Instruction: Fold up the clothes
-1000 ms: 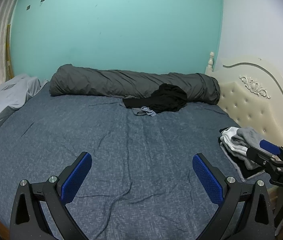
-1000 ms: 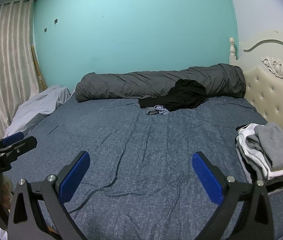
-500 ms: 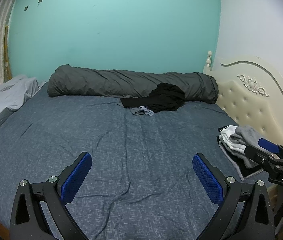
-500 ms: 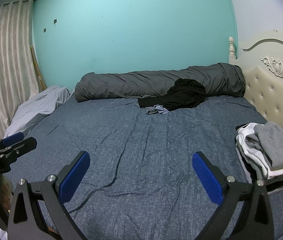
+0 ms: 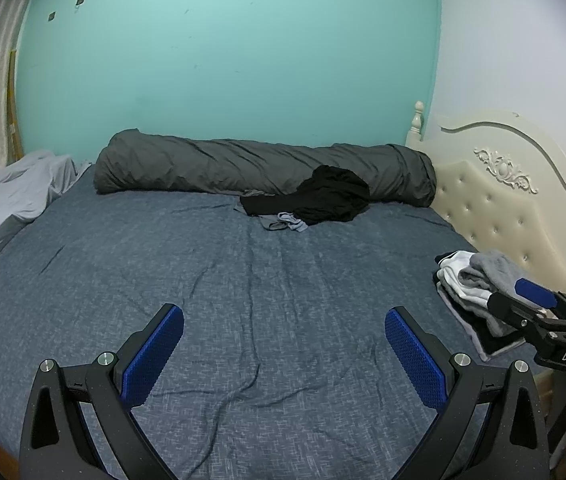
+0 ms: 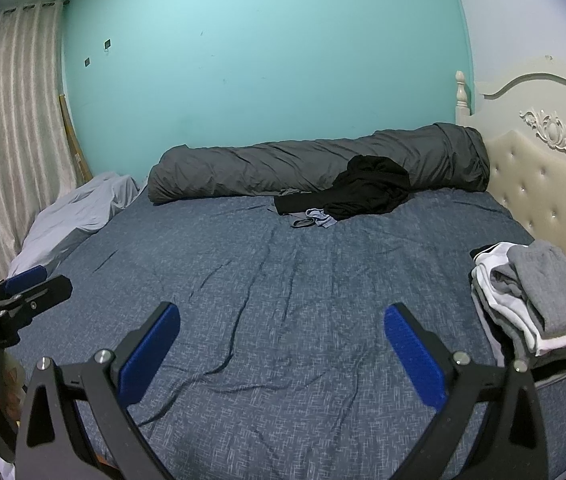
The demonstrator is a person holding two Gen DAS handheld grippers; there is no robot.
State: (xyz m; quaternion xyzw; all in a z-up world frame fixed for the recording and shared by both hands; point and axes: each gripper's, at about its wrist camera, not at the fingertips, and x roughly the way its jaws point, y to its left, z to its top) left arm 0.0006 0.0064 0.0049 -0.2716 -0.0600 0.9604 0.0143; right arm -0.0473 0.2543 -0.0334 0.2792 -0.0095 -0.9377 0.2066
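A crumpled black garment (image 5: pixel 329 196) (image 6: pixel 367 192) lies at the far side of the blue bed, against the rolled grey duvet, with a small light-blue garment (image 5: pixel 289 222) (image 6: pixel 315 218) beside it. A stack of folded grey and white clothes (image 5: pixel 477 286) (image 6: pixel 531 300) sits at the bed's right edge by the headboard. My left gripper (image 5: pixel 283 340) hovers open over the near part of the bed, holding nothing. My right gripper (image 6: pixel 281 340) is likewise open and empty, far from the loose garments. Each gripper shows at the edge of the other's view.
The blue bedsheet (image 5: pixel 203 272) is wrinkled and bare in the middle. A rolled grey duvet (image 5: pixel 243 168) runs along the teal wall. A pale grey sheet (image 5: pixel 7 200) bunches at the left. The cream tufted headboard (image 5: pixel 515 216) bounds the right side; a curtain (image 6: pixel 7 140) hangs left.
The left wrist view has shifted slightly, with the bed's contents drifting left and up in the frame. Both grippers stay open and nothing on the bed has moved.
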